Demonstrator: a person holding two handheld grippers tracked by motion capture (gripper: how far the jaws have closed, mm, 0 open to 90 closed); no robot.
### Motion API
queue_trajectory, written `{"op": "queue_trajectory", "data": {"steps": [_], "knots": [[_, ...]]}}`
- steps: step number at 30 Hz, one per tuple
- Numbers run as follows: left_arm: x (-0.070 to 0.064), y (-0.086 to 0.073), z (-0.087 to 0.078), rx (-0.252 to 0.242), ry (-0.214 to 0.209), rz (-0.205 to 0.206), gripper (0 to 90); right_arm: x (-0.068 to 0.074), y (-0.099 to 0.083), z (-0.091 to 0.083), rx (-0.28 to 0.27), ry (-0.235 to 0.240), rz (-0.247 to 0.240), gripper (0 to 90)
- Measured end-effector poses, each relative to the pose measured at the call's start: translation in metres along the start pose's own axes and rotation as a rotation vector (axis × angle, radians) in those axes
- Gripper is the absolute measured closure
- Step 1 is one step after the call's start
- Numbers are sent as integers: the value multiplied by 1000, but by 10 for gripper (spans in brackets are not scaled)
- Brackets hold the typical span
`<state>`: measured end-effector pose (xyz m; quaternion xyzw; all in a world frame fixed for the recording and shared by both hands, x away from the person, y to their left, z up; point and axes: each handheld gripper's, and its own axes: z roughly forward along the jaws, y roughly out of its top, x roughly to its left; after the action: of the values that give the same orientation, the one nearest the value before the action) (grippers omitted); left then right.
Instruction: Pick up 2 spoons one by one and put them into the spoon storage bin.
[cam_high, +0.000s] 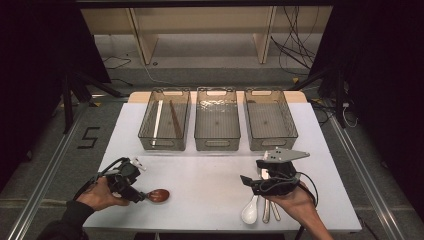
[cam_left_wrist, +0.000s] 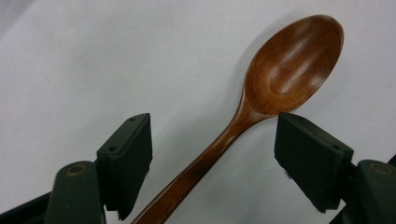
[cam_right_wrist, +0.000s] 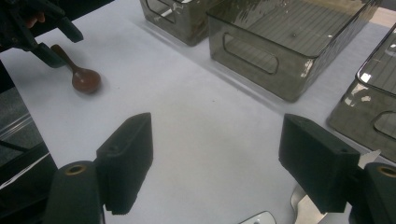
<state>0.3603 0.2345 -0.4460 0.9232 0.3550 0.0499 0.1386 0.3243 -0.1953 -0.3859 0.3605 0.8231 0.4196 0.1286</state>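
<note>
Near the tabletop's front left corner, our left hand-held gripper (cam_left_wrist: 212, 154) stands spread astride the wooden spoon (cam_left_wrist: 280, 79), jaws clear of the handle on both sides, lined up, we judge, for a pinch. Our right hand-held gripper (cam_right_wrist: 215, 163) is spread too, above the cutlery (cam_high: 257, 207) at the front edge, holding nothing.

Glossy brown wooden spoon (cam_left_wrist: 280, 79)

High view overhead; gripper views close (share wooden spoon (cam_left_wrist: 280, 79)).
</note>
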Motion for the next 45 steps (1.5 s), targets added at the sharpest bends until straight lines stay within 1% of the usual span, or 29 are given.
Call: {"op": "queue_trajectory", "data": {"steps": [4,7,9,14,16,20,22,23,24,25,28,31,33,34,35,39,45], "knots": [[0,-1,2,15,10,21,314,0,0,0,0,0,0,270],[-2,-1,5,36,22,61,364,0,0,0,2,2,0,270],[-2,-1,7,52,16,80,399,0,0,0,2,2,0,270],[-6,1,9,57,5,112,488,0,0,0,0,0,1,270],[-6,1,11,69,-1,125,514,0,0,0,0,0,0,270],[-8,2,11,73,-15,141,557,0,0,0,1,2,-1,270],[-9,2,13,94,-19,154,569,0,0,0,1,2,-1,270],[-10,2,15,102,-15,152,572,0,0,0,1,1,-1,270],[-9,1,16,110,-12,158,576,0,0,0,0,1,-2,270],[-9,1,17,111,-15,153,582,0,0,0,0,1,-2,270],[-7,1,17,112,-19,161,628,0,0,0,2,1,-1,270],[-6,2,18,113,-29,159,650,0,0,0,2,1,-2,270],[-7,2,18,115,-33,167,679,0,0,0,1,2,-2,270],[-7,3,18,125,-34,182,693,0,0,0,2,1,-1,270],[-8,3,18,119,-37,179,714,0,0,0,2,1,-1,270],[-8,4,18,113,-46,190,789,0,0,0,1,2,-1,270],[-8,4,18,109,-45,191,807,0,0,0,1,2,-1,270]]}}
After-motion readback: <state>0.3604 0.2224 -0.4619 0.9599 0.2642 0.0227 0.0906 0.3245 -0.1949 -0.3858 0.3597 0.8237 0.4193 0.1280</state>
